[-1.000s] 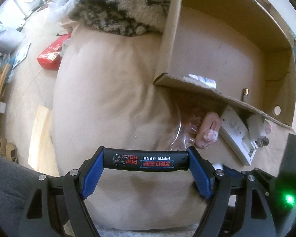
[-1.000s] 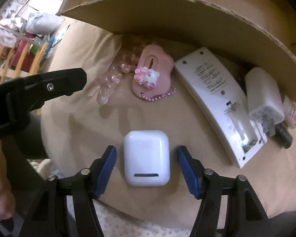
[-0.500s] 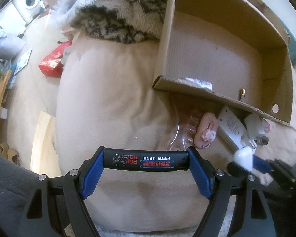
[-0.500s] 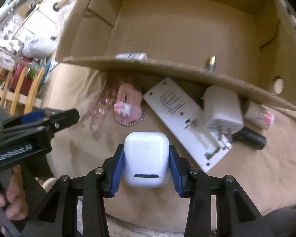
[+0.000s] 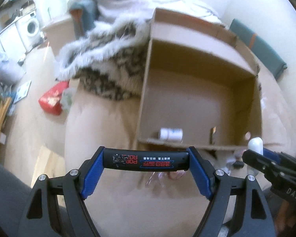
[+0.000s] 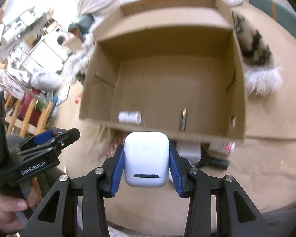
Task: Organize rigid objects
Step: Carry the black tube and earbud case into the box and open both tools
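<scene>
Both loads lifted, box next

Box [image 6: 167, 90]: now square ahead and wholly in view, a small bottle [image 6: 129, 117] by its near wall. Right gripper [image 6: 147, 164]: a second ago spread round the case [image 6: 147, 160] on the bed, jaws have just closed, now pinching it in the air near the box. Left gripper [image 5: 146, 159]: I keep the black tube [image 5: 146, 159] clamped endwise. I judge both ready to drop in.

White lettering reading "GenRobot.AI" is showing on the black body of the left hand-held gripper [image 6: 49, 140]. The black lighter [image 5: 146, 161] is carrying red upside-down print, seemingly "POP ROAD", with small characters too fine to read. "DAS" is showing on the right hand-held gripper [image 5: 266, 158].
</scene>
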Available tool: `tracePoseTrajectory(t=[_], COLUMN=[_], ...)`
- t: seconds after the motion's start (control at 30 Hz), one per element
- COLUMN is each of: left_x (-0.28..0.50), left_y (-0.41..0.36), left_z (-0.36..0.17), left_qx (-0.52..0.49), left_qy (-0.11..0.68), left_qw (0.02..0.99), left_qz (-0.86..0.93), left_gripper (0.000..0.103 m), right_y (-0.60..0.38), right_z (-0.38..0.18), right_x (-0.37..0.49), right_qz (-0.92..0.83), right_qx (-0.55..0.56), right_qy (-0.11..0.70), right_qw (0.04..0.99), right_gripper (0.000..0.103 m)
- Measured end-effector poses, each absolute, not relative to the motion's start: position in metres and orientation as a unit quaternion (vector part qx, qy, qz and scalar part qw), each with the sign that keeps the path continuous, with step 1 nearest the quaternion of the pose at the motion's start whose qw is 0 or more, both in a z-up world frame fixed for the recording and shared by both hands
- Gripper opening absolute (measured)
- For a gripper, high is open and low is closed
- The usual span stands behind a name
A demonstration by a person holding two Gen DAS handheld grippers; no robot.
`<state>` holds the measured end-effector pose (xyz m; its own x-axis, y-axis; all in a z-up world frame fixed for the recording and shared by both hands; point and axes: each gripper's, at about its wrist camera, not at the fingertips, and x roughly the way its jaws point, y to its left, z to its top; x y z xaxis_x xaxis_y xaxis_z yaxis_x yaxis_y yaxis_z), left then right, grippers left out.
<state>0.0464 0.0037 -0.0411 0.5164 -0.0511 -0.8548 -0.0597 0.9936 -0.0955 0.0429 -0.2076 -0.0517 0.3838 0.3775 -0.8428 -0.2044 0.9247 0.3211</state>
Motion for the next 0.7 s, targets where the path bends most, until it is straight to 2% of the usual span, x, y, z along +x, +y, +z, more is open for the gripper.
tracePoseTrajectory(t=[0.37,0.7], left_x=[0.097,0.149], left_y=[-0.017,-0.037], left_z=[-0.019,-0.036], left_qx=[-0.049,-0.043], left_qy=[0.477,0.481], left_qw=[0.877,0.874], left_qz=[-0.025,-0.053], left_gripper=[0.079,0.079], right_y=[-0.212,-0.211], right_z=[-0.024,-0.038], right_x=[0.085,0.142], right_qz=[0.180,0.164], right_qx=[0.076,0.071], right_qy=[0.491,0.493], right_qw=[0.849,0.851], right_gripper=[0.045,0.045])
